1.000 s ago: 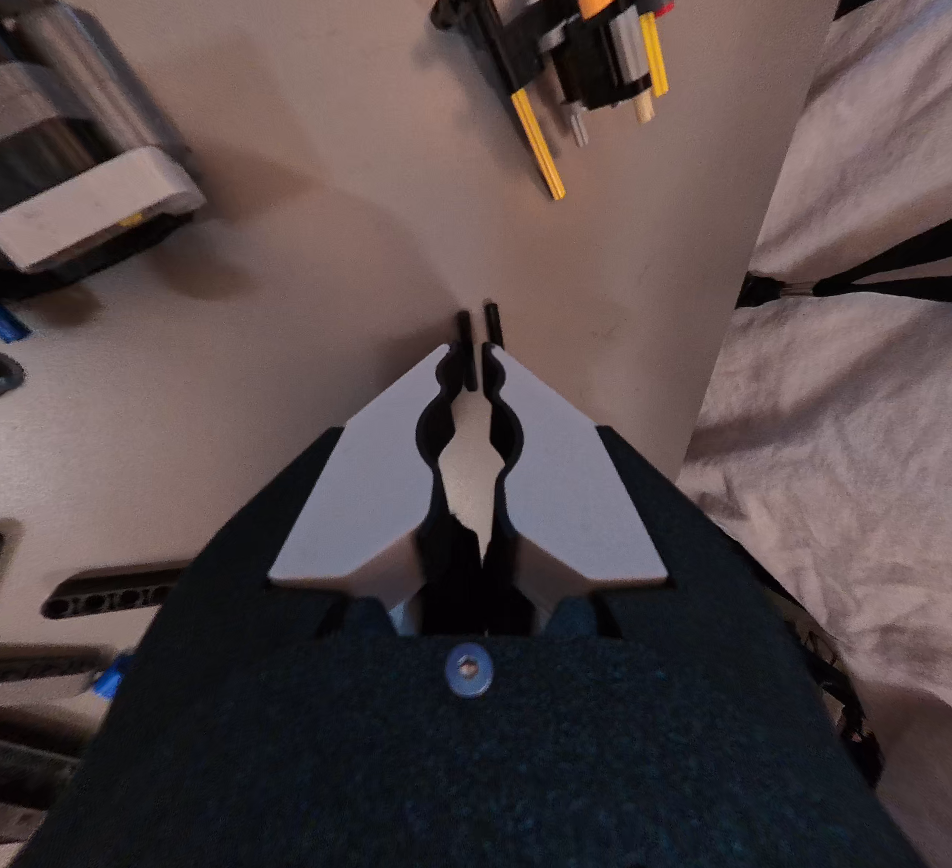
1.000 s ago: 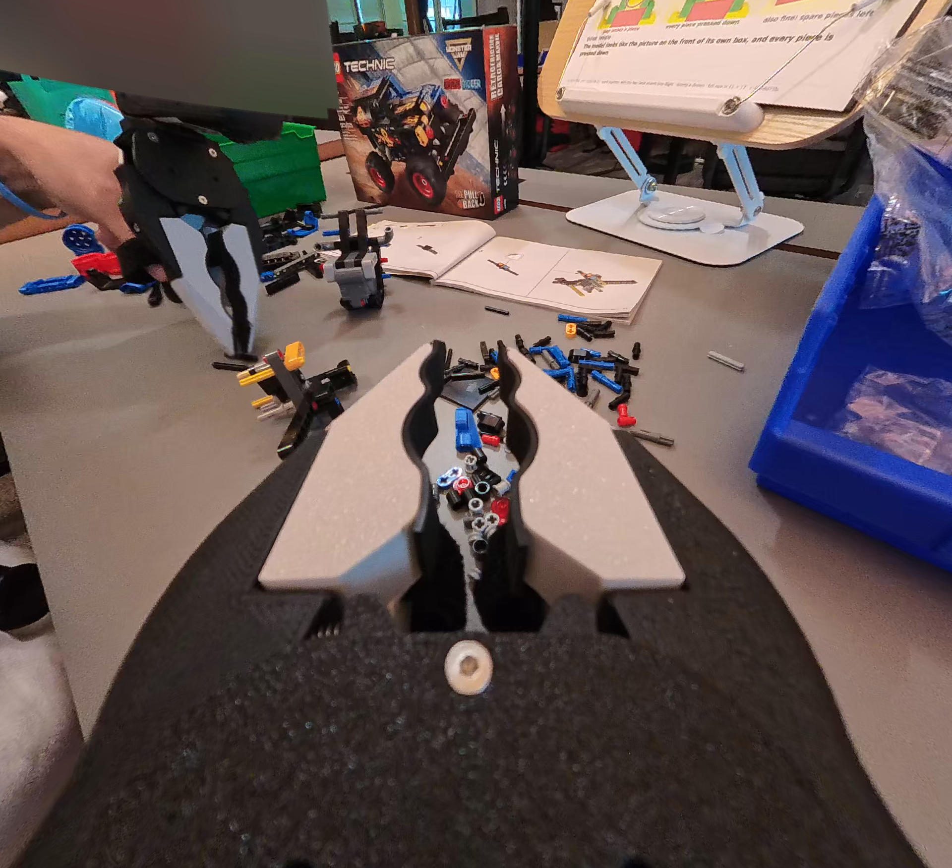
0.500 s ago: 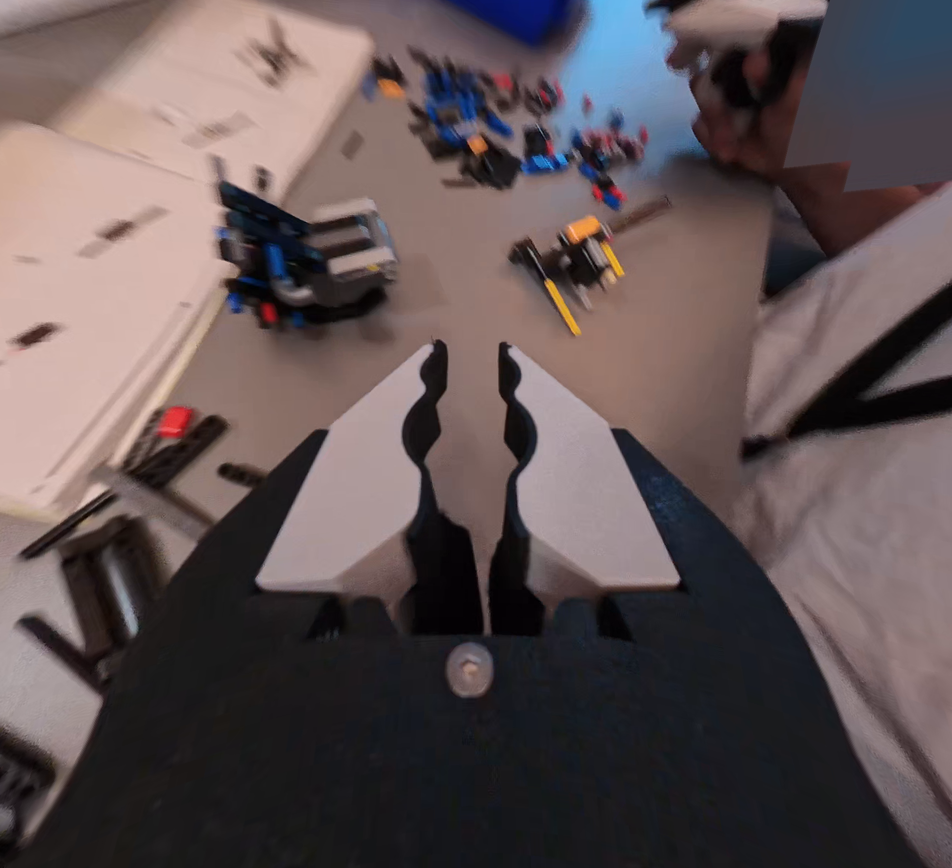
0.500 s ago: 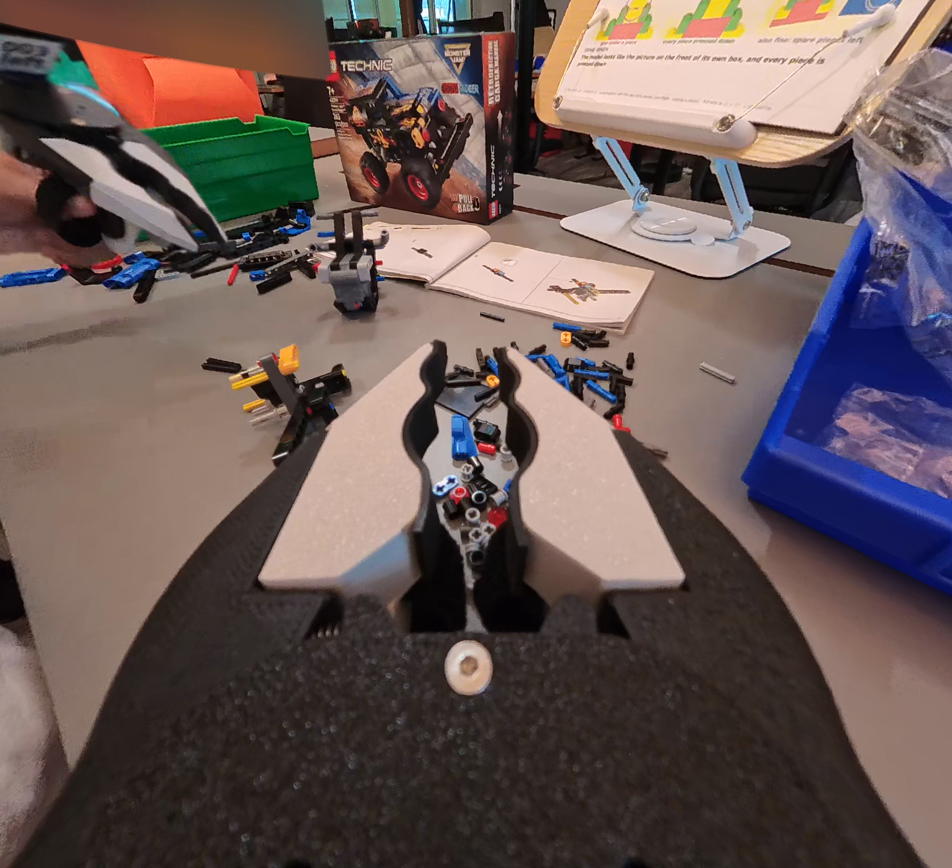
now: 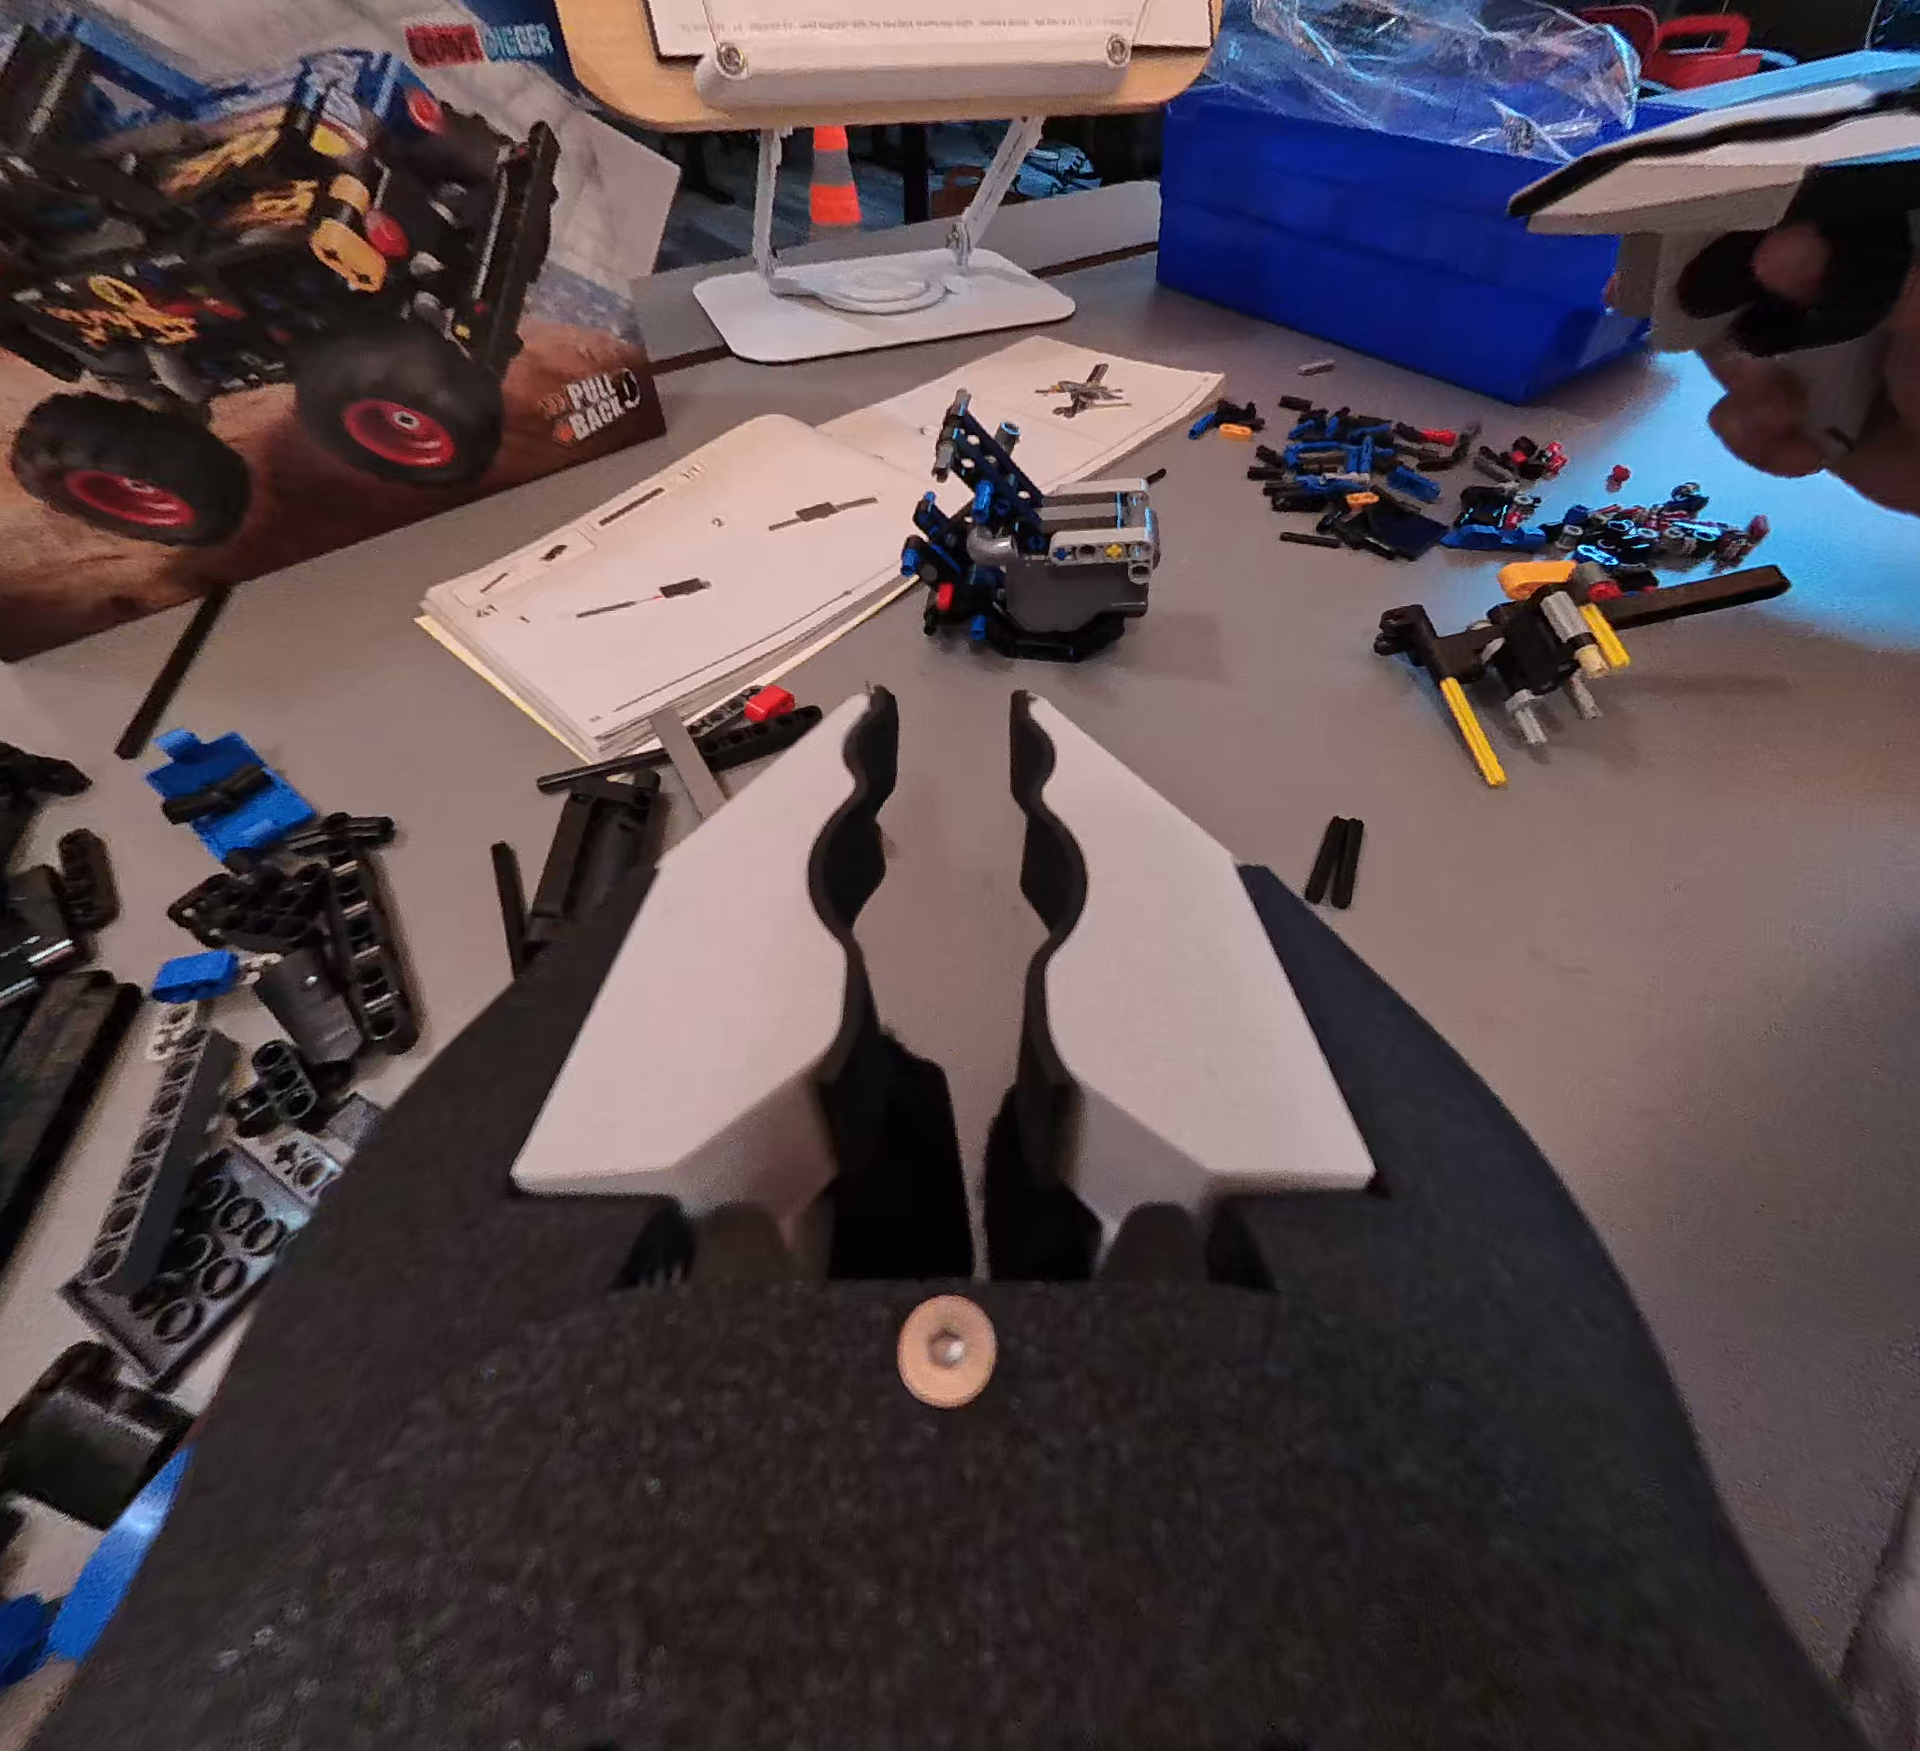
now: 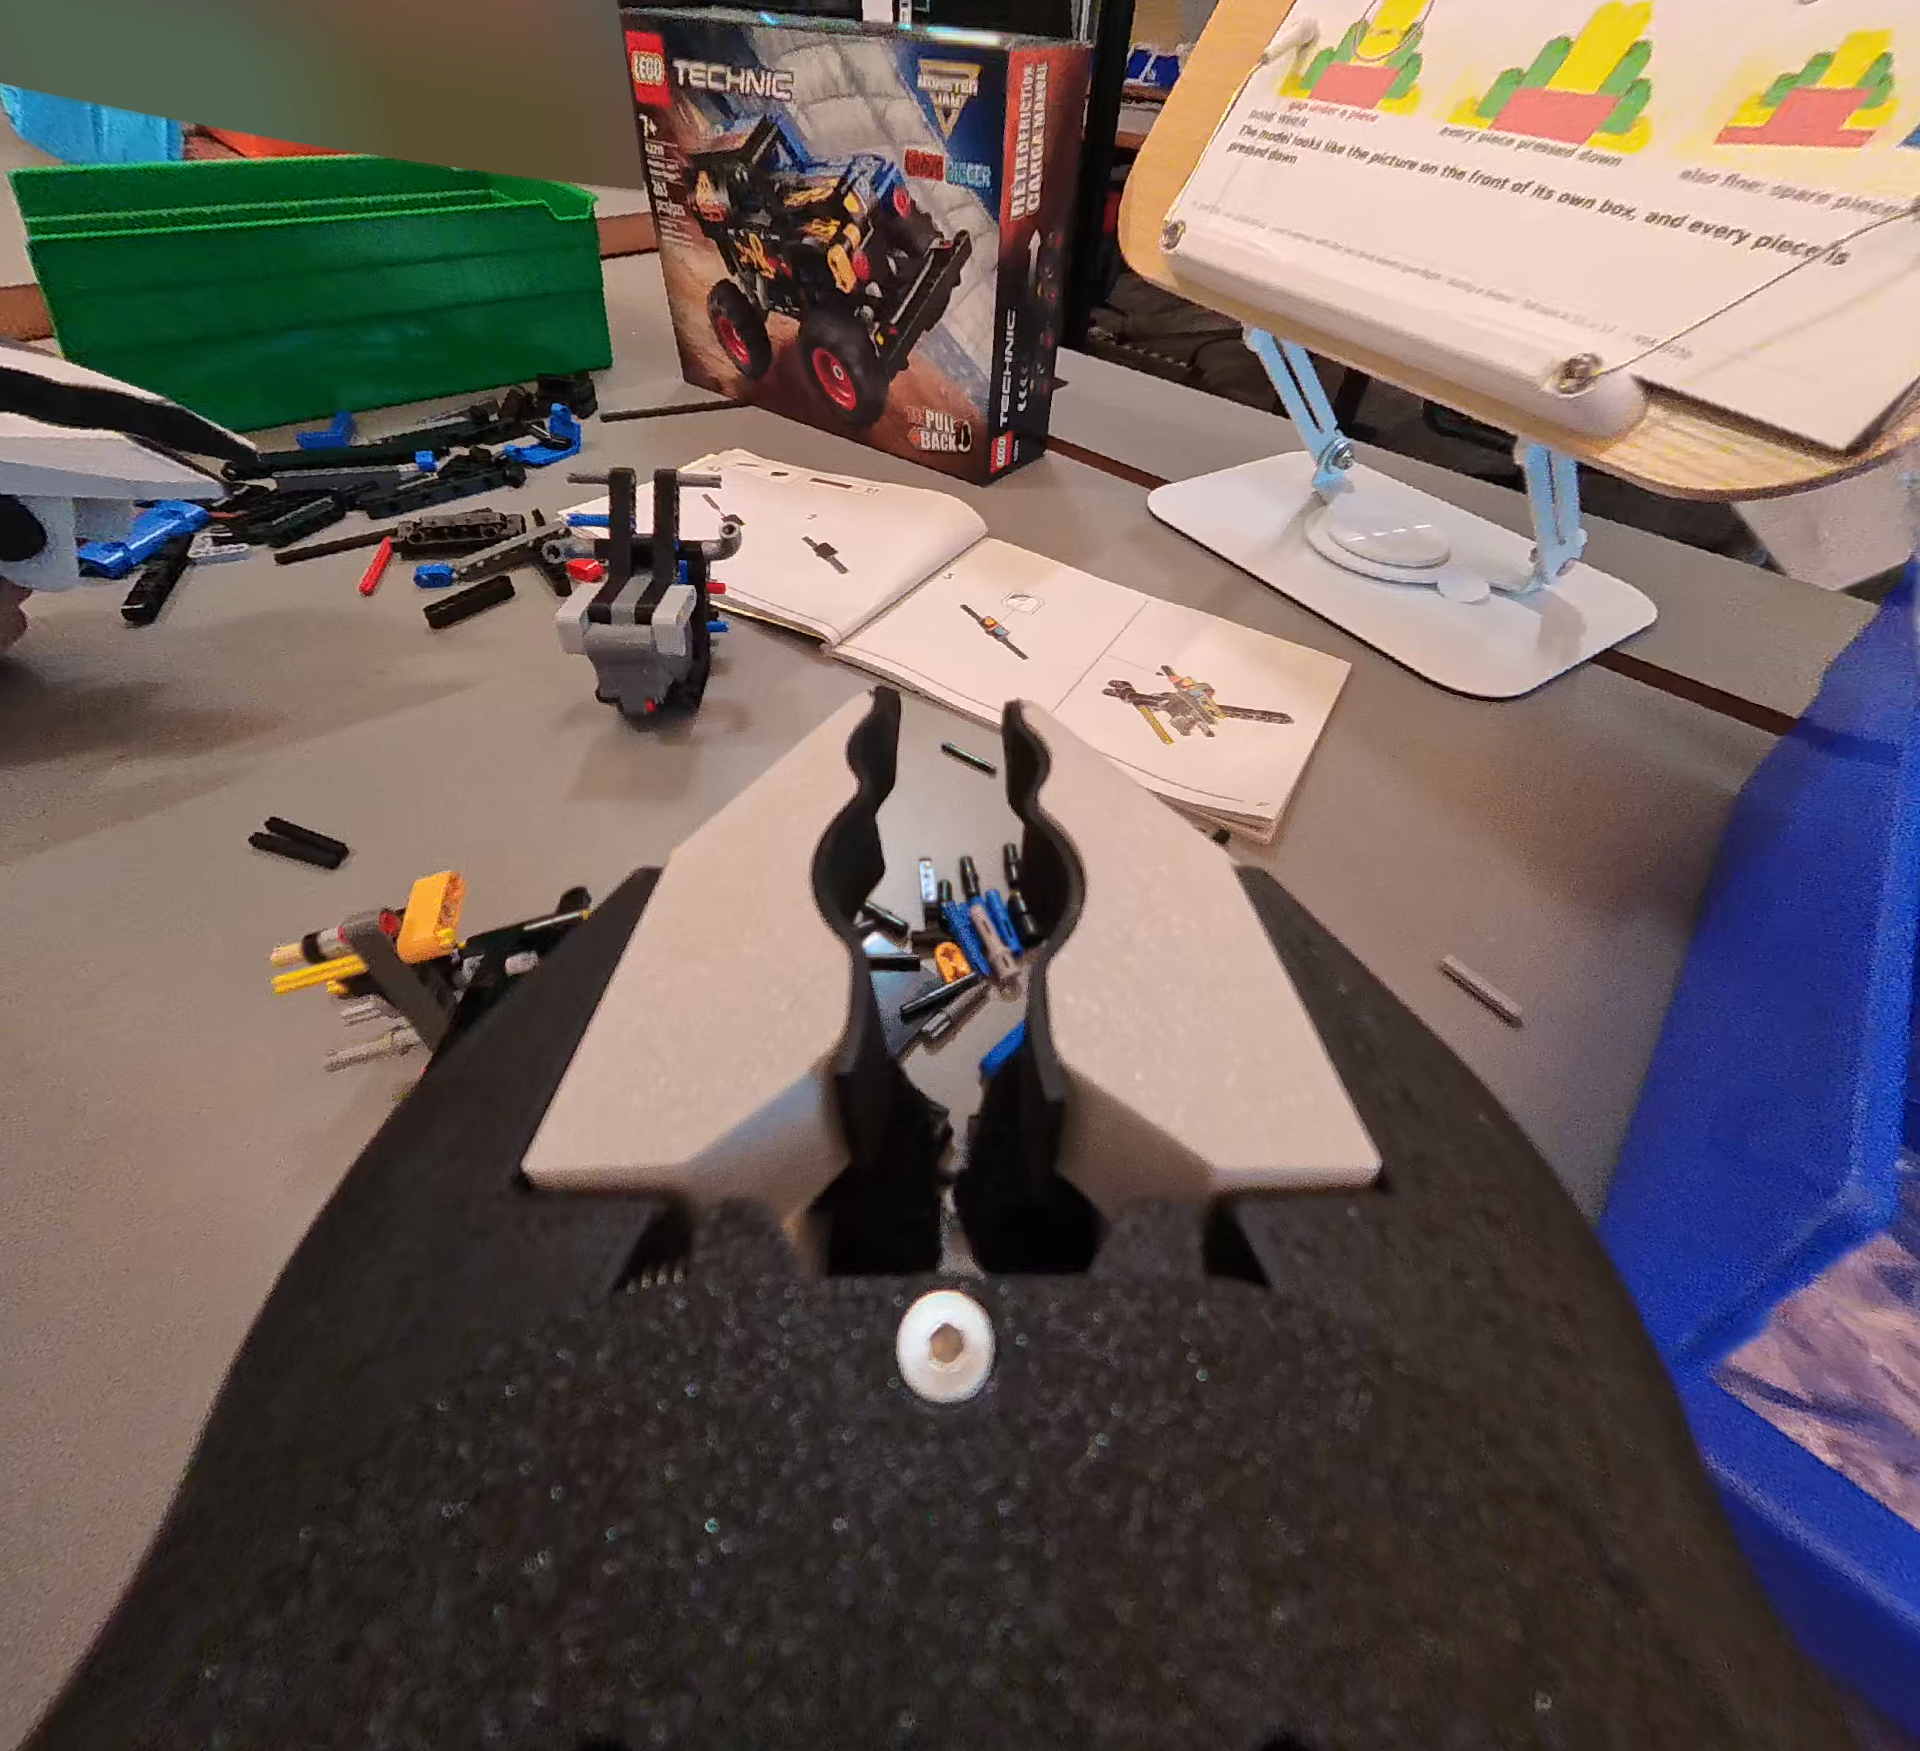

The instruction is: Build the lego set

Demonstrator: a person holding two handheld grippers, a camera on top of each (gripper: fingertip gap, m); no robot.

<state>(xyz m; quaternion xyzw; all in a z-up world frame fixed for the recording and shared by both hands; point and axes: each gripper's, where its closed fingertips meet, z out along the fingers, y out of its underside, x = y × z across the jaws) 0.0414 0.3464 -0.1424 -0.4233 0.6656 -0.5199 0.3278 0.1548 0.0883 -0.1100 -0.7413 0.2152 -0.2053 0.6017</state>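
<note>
My left gripper point(image 5: 956, 714) is open and empty, held above the grey table. Two black pins point(image 5: 1335, 860) lie side by side to its right; they also show in the right wrist view point(image 6: 298, 841). A black, yellow and orange sub-assembly point(image 5: 1538, 641) lies beyond them, and it also shows in the right wrist view point(image 6: 416, 953). A grey and black block assembly point(image 5: 1039, 558) stands by the open booklet point(image 5: 727, 558). My right gripper point(image 6: 945, 714) is open and empty, low over a pile of small pins point(image 6: 966, 943).
The set's box point(image 6: 831, 247) and a document stand point(image 6: 1403, 558) are at the back. A blue bin point(image 6: 1766, 974) is at the right, a green bin point(image 6: 312, 267) at the back left. Loose black and blue beams point(image 5: 291, 922) lie at my left gripper's left. Tip to tip, the grippers are about 30 cm apart.
My left gripper has opened, left the two black pins on the table, lifted and tilted up to face across the table. My right gripper has moved forward over the small pins.
</note>
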